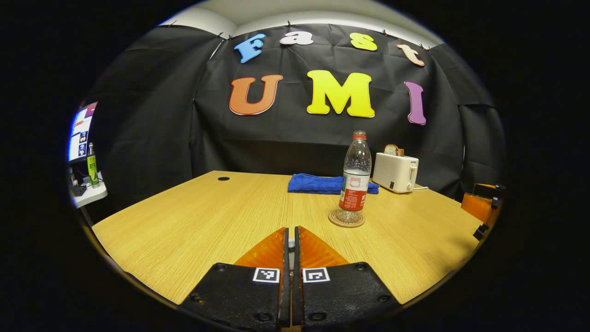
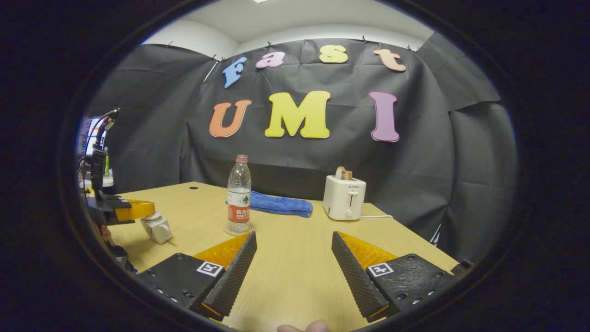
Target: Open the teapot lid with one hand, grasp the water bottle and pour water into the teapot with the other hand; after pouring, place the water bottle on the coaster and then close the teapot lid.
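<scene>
- The water bottle (image 1: 356,175) stands upright on the round coaster (image 1: 346,221), on the wooden table (image 1: 184,221). Its neck is well clear of everything.
- Behind the water bottle lies a folded blue towel (image 1: 318,183). A white toaster (image 1: 395,172) sits behind it and to the right.
- The left gripper (image 1: 289,230) has its fingers drawn to a thin slit with a small pale bit between them. This is likely the lid's knob, though I cannot confirm the grip.
- In the right gripper view, the left gripper reaches over the white teapot (image 2: 157,229), which sits left of the water bottle and nearer the camera.
- The right gripper (image 2: 292,234) hangs wide open and empty, nearer than the water bottle and to its right.
- The lid appears to be the step in hand. Move it straight up or down, keeping the knob pinched squarely so the pot does not drag sideways.
- If the bottle comes next, close on its labelled middle, not the narrow neck.
</scene>
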A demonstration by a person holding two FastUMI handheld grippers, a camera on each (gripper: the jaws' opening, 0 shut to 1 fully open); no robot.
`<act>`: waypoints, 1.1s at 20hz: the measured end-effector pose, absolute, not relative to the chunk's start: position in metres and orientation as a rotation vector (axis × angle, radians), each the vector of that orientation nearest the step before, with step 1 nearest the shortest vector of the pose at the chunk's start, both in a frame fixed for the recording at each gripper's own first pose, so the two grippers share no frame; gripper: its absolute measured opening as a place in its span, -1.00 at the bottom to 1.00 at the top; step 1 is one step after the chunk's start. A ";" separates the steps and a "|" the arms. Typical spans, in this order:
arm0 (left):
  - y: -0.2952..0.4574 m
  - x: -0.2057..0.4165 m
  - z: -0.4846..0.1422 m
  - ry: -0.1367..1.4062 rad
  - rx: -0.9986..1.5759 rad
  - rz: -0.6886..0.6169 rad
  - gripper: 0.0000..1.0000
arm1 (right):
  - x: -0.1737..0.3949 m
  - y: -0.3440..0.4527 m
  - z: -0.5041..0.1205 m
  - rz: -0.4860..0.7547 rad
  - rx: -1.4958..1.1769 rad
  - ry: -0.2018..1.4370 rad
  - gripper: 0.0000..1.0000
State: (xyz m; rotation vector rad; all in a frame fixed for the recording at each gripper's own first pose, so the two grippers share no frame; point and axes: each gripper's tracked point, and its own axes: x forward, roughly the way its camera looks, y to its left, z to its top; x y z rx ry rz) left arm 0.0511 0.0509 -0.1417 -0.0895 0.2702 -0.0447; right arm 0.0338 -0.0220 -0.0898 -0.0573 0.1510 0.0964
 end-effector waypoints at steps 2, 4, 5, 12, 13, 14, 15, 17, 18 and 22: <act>0.048 0.050 -0.141 0.275 -0.095 -0.044 -0.87 | 0.033 -0.023 -0.088 0.095 -0.049 0.146 0.92; 0.053 0.049 -0.140 0.277 -0.087 -0.019 -0.70 | 0.032 -0.025 -0.087 0.087 -0.037 0.145 0.92; 0.054 0.049 -0.139 0.278 -0.079 -0.006 -0.28 | 0.031 -0.027 -0.086 0.082 -0.025 0.142 0.87; 0.058 0.038 -0.060 0.130 -0.006 0.063 0.96 | 0.031 -0.038 -0.047 0.040 0.039 0.069 0.92; 0.054 0.036 -0.048 0.114 -0.007 0.063 0.96 | 0.030 -0.036 -0.038 0.040 0.045 0.053 0.91; 0.048 0.033 -0.035 0.096 -0.009 0.058 0.96 | 0.028 -0.035 -0.029 0.037 0.044 0.036 0.90; 0.041 0.031 -0.023 0.080 -0.018 0.050 0.96 | 0.025 -0.034 -0.022 0.034 0.037 0.023 0.90; 0.029 0.025 -0.002 0.045 -0.035 0.040 0.95 | 0.018 -0.031 -0.009 0.032 0.020 -0.007 0.90; 0.023 0.021 0.005 0.031 -0.038 0.036 0.96 | 0.014 -0.031 -0.004 0.027 0.013 -0.021 0.90; -0.006 0.011 0.011 0.003 -0.016 -0.024 0.96 | 0.005 -0.032 -0.004 0.006 0.012 -0.035 0.87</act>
